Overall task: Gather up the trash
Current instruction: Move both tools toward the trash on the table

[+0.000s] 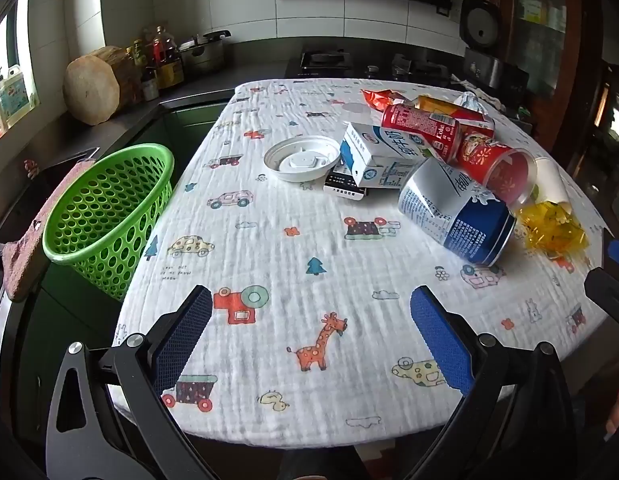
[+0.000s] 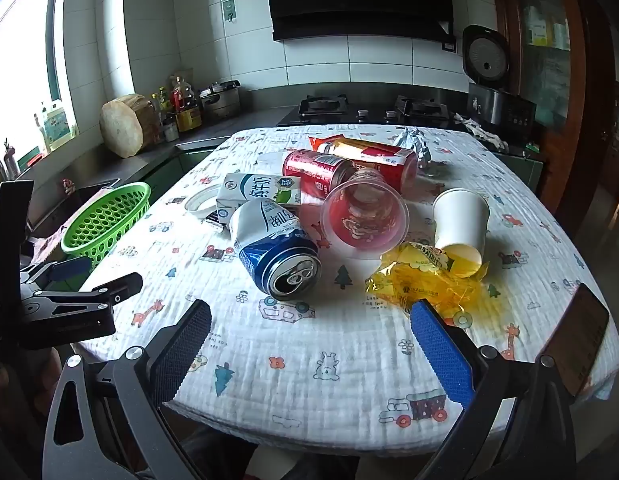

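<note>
Left wrist view, left to right: green basket (image 1: 109,216) at left edge, off the table (image 1: 269,400). White lid (image 1: 303,158) centre, touching milk carton (image 1: 383,156); crushed blue can (image 1: 457,216) and red can (image 1: 423,130) right of centre; yellow wrapper (image 1: 551,228) far right. Left gripper (image 1: 311,340) jaws wide apart, nothing between. Right gripper (image 2: 311,346) likewise spread, empty, lower centre of its frame.
</note>
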Tool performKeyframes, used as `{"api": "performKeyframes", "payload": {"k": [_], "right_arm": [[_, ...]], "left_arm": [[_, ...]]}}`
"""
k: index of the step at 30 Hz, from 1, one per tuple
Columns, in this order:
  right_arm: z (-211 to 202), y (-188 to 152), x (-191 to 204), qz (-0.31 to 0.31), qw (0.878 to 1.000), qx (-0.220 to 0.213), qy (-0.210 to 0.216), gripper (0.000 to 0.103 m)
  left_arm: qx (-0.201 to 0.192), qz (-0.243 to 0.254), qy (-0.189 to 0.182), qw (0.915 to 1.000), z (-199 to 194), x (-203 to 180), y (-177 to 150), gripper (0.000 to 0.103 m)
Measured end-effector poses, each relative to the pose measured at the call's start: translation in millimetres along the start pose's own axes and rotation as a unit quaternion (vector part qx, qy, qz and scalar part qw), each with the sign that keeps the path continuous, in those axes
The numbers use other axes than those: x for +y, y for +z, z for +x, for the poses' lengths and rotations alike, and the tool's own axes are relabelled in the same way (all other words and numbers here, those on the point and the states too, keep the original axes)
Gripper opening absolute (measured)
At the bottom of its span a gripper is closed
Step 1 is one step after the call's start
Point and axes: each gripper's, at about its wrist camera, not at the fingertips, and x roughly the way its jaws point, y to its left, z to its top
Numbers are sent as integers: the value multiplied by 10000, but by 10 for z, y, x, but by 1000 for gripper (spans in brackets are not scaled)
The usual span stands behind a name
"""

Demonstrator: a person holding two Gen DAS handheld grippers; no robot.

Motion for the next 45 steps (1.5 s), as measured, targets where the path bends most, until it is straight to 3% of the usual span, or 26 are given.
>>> {"api": "performKeyframes", "payload": {"k": [26, 45], "right_arm": [[11, 4, 5, 7, 10000, 2, 2, 97], [-15, 62, -54, 22, 9999, -149, -10, 97]], "left_arm": [[-82, 120, 12, 9999, -15, -32, -16, 98], [-759, 11, 41, 9971, -211, 26, 120, 98]]}}
